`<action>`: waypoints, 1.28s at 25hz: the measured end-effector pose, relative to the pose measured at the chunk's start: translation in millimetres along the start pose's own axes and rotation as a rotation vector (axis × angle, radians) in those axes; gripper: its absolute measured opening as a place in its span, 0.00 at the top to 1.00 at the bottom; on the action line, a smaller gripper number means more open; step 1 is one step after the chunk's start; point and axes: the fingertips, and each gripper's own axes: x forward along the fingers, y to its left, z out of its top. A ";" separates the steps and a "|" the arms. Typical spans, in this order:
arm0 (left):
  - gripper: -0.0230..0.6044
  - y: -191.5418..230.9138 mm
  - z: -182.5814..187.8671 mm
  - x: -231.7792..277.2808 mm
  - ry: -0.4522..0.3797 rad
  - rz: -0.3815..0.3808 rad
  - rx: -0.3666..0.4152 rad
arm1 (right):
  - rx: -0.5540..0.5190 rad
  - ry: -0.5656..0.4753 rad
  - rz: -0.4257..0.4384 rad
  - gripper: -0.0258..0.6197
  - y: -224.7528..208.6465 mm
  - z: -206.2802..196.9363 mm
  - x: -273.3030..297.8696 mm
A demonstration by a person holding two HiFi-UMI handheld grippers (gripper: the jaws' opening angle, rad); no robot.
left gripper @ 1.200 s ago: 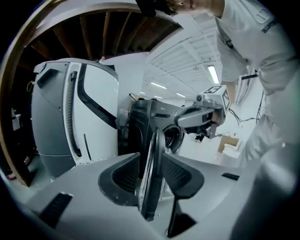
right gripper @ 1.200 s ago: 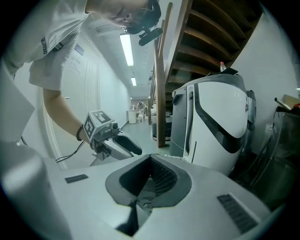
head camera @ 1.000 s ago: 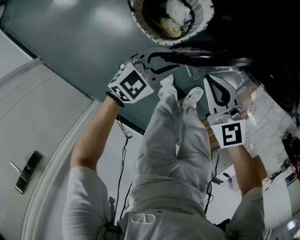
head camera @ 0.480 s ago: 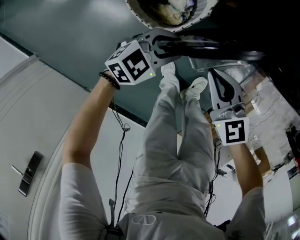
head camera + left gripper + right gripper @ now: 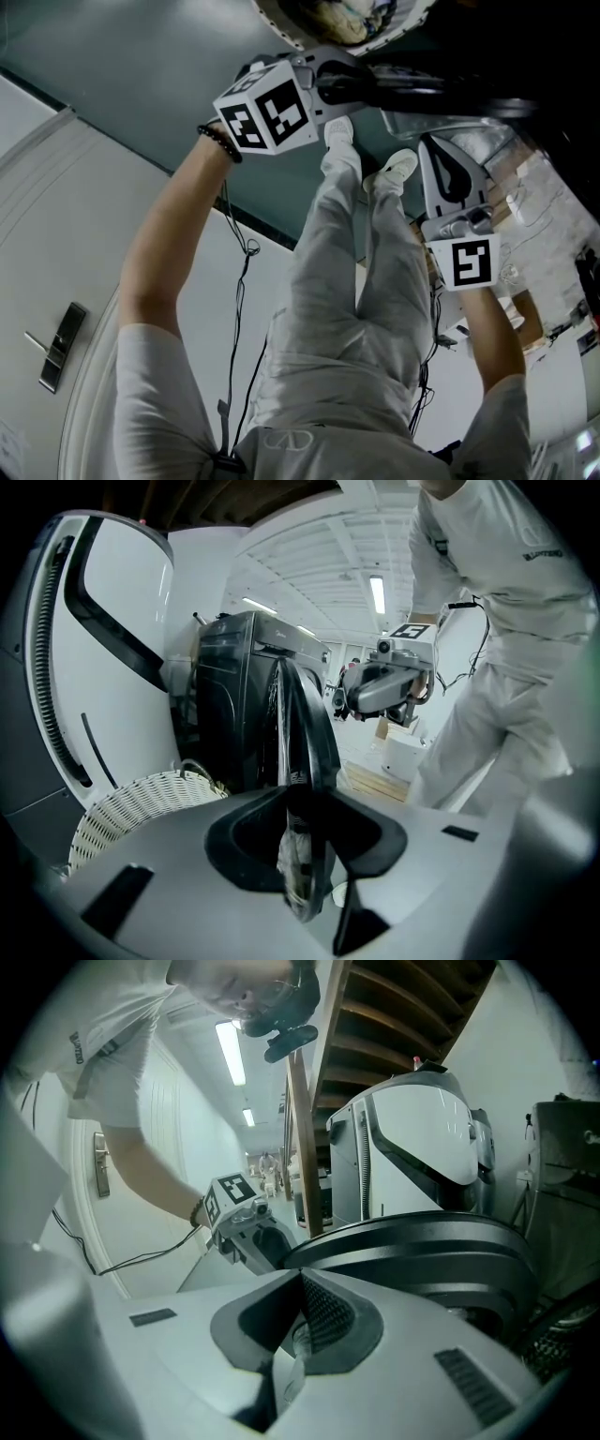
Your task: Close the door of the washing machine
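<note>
The washing machine's dark round door [image 5: 427,89] stands open, edge-on, below the drum opening [image 5: 342,19] that holds laundry. My left gripper [image 5: 339,80] is at the door's free edge. In the left gripper view the door rim [image 5: 300,733] runs straight between the jaws of the left gripper [image 5: 305,855], which are closing, and the pads look to touch it on both sides. My right gripper [image 5: 436,159] hangs shut and empty to the right, just below the door. In the right gripper view the right gripper [image 5: 298,1321] has its pads together, with the door [image 5: 422,1251] close ahead.
A white wicker basket [image 5: 141,803] and a white appliance [image 5: 103,667] stand left of the dark washing machine [image 5: 234,696]. A wooden post [image 5: 300,1101] rises behind the door. The person's legs and shoes [image 5: 361,253] are below the grippers, and a cable [image 5: 239,281] trails beside them.
My left gripper has moved toward the drum and rolled, and its jaws now sit over the door's edge. The right gripper has barely shifted and stays shut.
</note>
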 end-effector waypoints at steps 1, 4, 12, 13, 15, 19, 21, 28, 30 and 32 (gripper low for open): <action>0.78 0.4 0.3 0.1 0.002 0.002 0.003 | 0.004 0.000 -0.002 0.94 0.2 -1.0 -0.2; 0.79 0.7 1.0 0.4 0.003 0.016 -0.003 | 0.011 -0.002 -0.007 0.94 0.6 -2.9 -1.0; 0.83 -7.6 0.8 2.3 -0.020 0.123 -0.086 | 0.008 0.002 -0.058 0.94 -8.8 -11.4 -14.8; 0.83 -11.4 1.5 3.3 -0.024 0.134 -0.097 | 0.015 0.001 -0.067 0.94 -9.2 -13.1 -19.4; 0.83 -21.9 2.7 6.6 -0.029 0.151 -0.119 | 0.032 0.004 -0.081 0.94 -8.0 -18.1 -30.0; 0.83 -46.1 2.3 15.3 -0.025 0.185 -0.162 | 0.053 0.021 -0.115 0.94 -6.3 -33.4 -51.1; 0.83 -60.2 3.7 23.1 -0.021 0.214 -0.191 | 0.065 0.030 -0.128 0.94 -10.0 -41.7 -63.2; 0.82 -108.1 14.3 51.2 -0.006 0.311 -0.266 | 0.107 0.042 -0.219 0.94 -30.7 -72.5 -111.2; 0.82 -118.8 17.6 58.9 0.003 0.338 -0.289 | 0.119 0.041 -0.260 0.94 -40.1 -81.0 -127.8; 0.82 -130.0 19.6 66.6 0.019 0.356 -0.318 | 0.129 0.047 -0.302 0.94 -48.4 -91.1 -145.7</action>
